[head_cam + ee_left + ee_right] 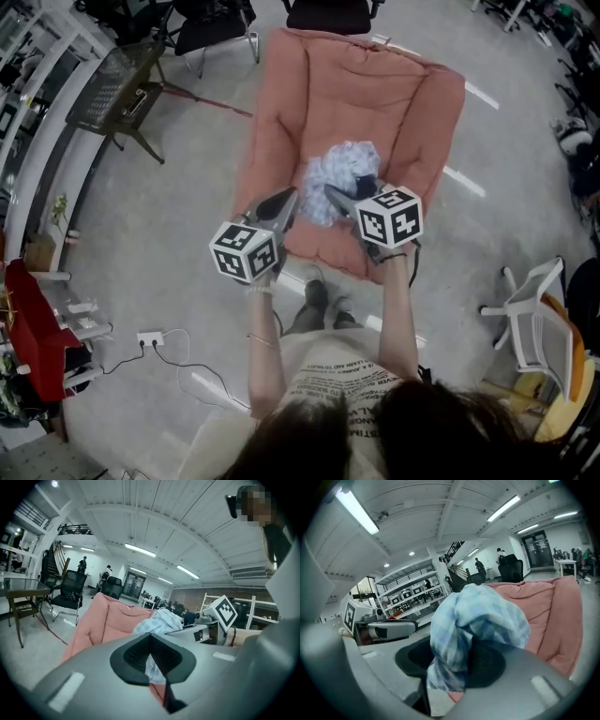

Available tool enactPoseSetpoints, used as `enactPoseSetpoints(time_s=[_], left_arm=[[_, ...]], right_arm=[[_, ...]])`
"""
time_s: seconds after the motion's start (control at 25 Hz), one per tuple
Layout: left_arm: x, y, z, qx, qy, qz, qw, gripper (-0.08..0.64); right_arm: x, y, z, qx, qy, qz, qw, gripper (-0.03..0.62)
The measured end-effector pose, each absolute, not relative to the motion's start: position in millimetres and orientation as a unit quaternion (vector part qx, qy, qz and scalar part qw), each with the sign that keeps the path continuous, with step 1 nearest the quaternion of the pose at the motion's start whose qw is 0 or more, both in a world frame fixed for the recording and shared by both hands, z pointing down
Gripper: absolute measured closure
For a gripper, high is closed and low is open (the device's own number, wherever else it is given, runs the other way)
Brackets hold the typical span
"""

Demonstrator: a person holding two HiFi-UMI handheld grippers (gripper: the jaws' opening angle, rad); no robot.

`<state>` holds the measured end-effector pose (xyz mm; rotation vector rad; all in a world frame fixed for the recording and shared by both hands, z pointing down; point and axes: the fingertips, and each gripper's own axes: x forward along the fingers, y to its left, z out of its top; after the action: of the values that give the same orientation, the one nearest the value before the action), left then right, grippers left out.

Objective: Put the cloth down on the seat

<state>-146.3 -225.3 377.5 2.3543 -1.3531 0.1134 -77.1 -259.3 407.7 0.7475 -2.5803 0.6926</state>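
You hold the left gripper (287, 201) and the right gripper (337, 195) side by side in front of you, over the front edge of a salmon-pink padded chair (375, 94) that stands on the grey floor (141, 234). The blue-and-white checked cloth (339, 169) is bunched in a loose heap between and just beyond the two grippers, above the middle of the seat (281, 141). From the head view you cannot tell whether its underside touches the cushion. In the left gripper view your fingers (136, 653) are clenched on a thin fold of the cloth, which hangs down in a narrow strip between the dark pads, and the rest of the cloth rises past them toward the right gripper's marker cube (225, 611). In the right gripper view the fingers (487, 660) are grasping a thick wad of the cloth, which billows up over the pads and hides much of the chair's back behind it. Both grippers point slightly downward toward the cushion. Beyond the chair's back stands a black office chair (328, 14), a mesh-topped side table (117, 84) stands to the left, a white chair (539, 323) stands to your right, and a white power strip (150, 337) lies on the floor at your left
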Motion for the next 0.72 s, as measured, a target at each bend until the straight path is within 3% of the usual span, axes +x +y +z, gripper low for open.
enactPoseSetpoints(time_s=[0.72], left_arm=[[-167, -305, 426, 0.858, -0.446, 0.055, 0.249, 0.561]], right_arm=[[-103, -333, 463, 0.304, -0.885, 0.276, 0.221, 0.411]])
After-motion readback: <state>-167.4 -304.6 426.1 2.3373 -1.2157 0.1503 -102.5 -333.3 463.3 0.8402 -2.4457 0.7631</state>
